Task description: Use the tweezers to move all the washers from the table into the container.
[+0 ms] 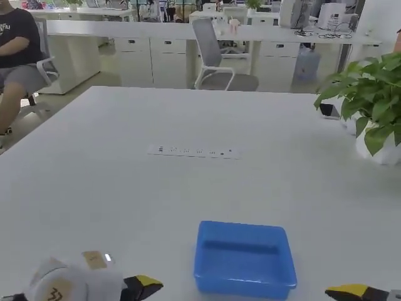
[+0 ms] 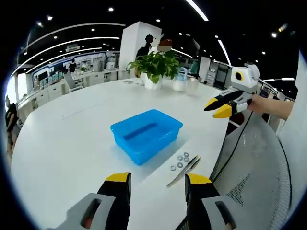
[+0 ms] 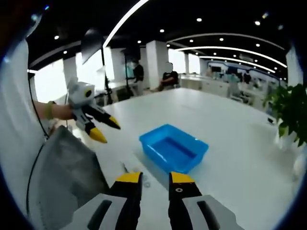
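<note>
Over on the left, the left tongs [image 2: 158,179] hang above the bench [image 2: 72,143] with jaws spread wide and nothing between them. Straight ahead of them sits the blue container [image 2: 146,134], open-topped and looking empty. Just ahead of their right jaw lie the washers [image 2: 180,160], a small cluster flat on the bench, with the tweezers [image 2: 184,170] touching or just beside them. Those tweezers look thin, light and springy, I reckon. Taking them across both arms about midway should let a squeeze close the tips. The washers seem tiny, flat and slick, so pinching one by its rim seems safest. Farther right the right tongs [image 2: 223,106] float in the air well above the bench, jaws slightly parted and holding nothing. The bench edge runs close beside the tweezers, so a careless nudge could send them off. Beyond the container the bench lies wide and bare, with a potted plant [image 1: 369,94] far off right.
</note>
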Demonstrator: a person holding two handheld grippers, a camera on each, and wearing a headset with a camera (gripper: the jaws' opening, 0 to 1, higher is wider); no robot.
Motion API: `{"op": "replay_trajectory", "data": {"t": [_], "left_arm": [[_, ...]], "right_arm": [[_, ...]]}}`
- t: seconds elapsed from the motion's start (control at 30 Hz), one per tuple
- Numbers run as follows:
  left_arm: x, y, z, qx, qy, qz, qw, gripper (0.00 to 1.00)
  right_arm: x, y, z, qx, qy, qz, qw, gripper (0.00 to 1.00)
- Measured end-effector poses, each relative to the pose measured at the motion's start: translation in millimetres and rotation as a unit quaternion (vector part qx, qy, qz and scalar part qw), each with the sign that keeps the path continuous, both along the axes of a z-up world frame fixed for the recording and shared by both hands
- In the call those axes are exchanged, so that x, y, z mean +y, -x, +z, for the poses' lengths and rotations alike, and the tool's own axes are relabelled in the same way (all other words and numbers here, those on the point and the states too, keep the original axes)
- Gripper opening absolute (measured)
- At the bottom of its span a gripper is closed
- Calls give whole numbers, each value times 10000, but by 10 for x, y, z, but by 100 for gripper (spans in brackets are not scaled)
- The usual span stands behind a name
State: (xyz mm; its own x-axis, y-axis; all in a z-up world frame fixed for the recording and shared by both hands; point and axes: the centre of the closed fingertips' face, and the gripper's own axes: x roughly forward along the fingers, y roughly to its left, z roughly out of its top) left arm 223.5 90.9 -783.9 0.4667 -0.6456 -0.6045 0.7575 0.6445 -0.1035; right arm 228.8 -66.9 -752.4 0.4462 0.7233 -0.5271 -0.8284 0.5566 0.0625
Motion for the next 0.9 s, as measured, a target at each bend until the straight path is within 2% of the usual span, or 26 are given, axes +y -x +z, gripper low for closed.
{"op": "replay_trajectory", "data": {"t": [0.03,0.1,0.17,0.23,0.3,0.33,0.37,0.4,0.43,0.53,0.63,0.67,0.8,0.83,0.9], "left_arm": [[-41,15,-35,90,-56,-162,9998,43],[-68,2,-83,57,-264,-387,9989,40],[-105,21,-139,118,-444,-637,9969,37],[-135,23,-176,133,-527,-790,9954,36],[-167,38,-238,244,-586,-959,9934,33],[-177,34,-264,223,-632,-1038,9923,33],[-172,29,-296,195,-728,-1119,9909,34],[-159,42,-356,223,-909,-1258,9876,34],[-159,41,-386,186,-991,-1353,9857,33],[-203,57,-476,262,-1082,-1509,9823,30],[-243,69,-542,314,-1159,-1680,9784,28],[-255,64,-556,280,-1201,-1723,9773,27],[-282,71,-647,152,-1538,-2058,9663,21],[-295,85,-670,204,-1567,-2111,9646,20],[-308,63,-689,140,-1630,-2154,9627,17]], "right_arm": [[33,12,-43,55,62,93,9999,17],[80,25,-116,130,211,240,9994,17],[121,41,-174,175,332,381,9986,16],[159,71,-252,225,571,573,9965,17],[219,84,-306,204,714,738,9945,16],[245,99,-341,263,757,750,9940,16],[296,99,-372,273,756,822,9934,16],[319,106,-405,307,804,869,9925,16],[332,123,-449,342,911,944,9908,16],[384,167,-600,323,1319,1210,9833,17],[446,207,-698,345,1440,1362,9795,17],[465,219,-731,357,1467,1412,9784,17],[487,264,-838,409,1694,1613,9714,16],[494,273,-862,408,1750,1669,9695,16],[507,281,-882,424,1773,1714,9682,16]]}}
